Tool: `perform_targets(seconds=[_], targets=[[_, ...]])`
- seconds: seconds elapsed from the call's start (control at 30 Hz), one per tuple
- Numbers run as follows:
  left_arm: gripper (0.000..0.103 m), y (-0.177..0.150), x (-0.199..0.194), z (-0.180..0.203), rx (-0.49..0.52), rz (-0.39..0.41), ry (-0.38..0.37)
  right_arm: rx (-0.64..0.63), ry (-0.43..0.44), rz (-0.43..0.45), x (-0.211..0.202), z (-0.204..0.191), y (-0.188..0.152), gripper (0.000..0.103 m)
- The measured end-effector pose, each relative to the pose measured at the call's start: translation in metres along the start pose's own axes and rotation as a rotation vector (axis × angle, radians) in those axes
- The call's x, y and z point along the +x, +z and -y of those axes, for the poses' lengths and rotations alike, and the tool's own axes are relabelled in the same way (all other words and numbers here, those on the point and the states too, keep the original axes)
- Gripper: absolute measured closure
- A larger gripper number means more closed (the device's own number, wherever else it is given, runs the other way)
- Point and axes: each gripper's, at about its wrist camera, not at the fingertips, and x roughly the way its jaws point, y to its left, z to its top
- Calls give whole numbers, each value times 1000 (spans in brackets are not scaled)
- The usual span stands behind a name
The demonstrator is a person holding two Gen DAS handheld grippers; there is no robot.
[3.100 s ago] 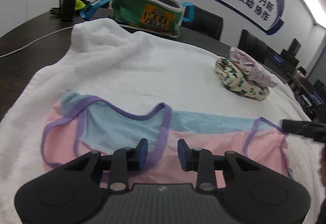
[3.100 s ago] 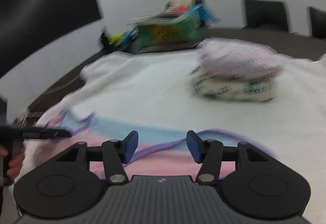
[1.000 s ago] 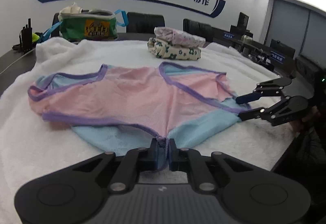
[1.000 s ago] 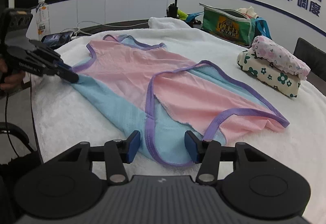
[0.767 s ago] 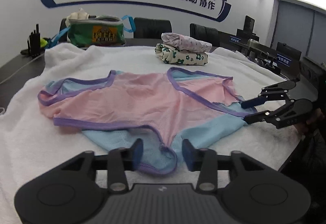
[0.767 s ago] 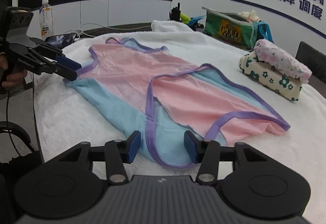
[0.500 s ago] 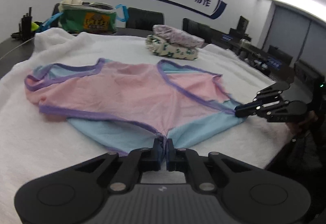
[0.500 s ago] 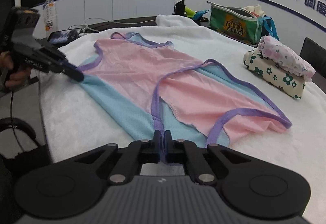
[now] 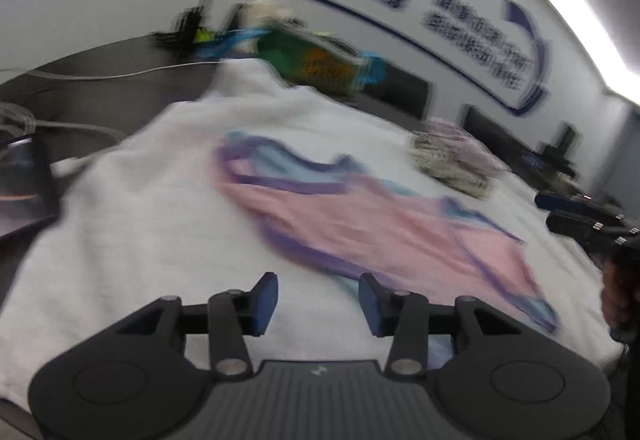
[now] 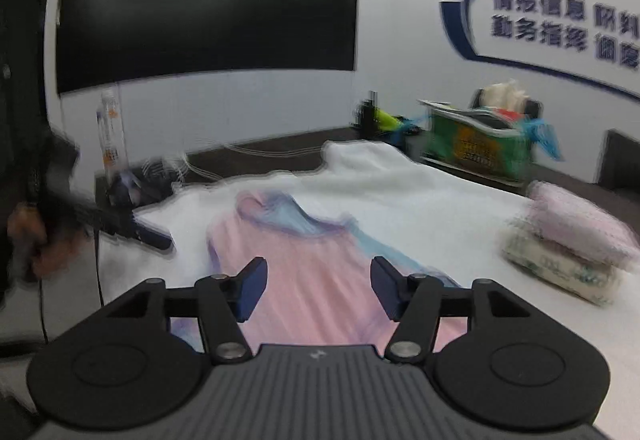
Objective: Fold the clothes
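Note:
A pink and light-blue garment with purple trim [image 9: 380, 224] lies spread on the white towel [image 9: 140, 224]; both views are motion-blurred. My left gripper [image 9: 318, 300] is open above the towel just short of the garment's near edge, holding nothing. My right gripper [image 10: 319, 288] is open too, low over the pink cloth [image 10: 312, 280], with nothing between its fingers. Each gripper shows in the other's view: the right one [image 9: 580, 213] at the far right edge, the left one [image 10: 136, 230] at the left in a person's hand [image 10: 36, 244].
A folded stack of clothes [image 10: 572, 248] rests on the towel to the right. At the back stands a green bag [image 10: 476, 147]. On the dark table are a water bottle [image 10: 112, 135], cables [image 9: 60, 127] and a dark device [image 9: 20, 191].
Half a second ago both grippers were shut on the garment's near edge. Now both are open and have let it go, and both views have swung, the left one towards the garment's left end.

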Motion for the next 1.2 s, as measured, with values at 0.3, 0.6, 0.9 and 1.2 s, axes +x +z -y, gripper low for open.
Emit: perform_targets(seconds=[0.3, 0.6, 0.9, 1.2], targets=[[61, -26, -28, -19, -97, 99, 92, -230, 117, -212, 201, -92, 36, 56], [60, -18, -24, -13, -25, 94, 78, 174, -38, -253, 189, -2, 42, 102], [55, 12, 38, 32, 106, 24, 59, 162, -123, -216, 151, 15, 36, 75], [59, 35, 66, 20, -21, 17, 130, 2, 12, -259, 183, -15, 47, 64]])
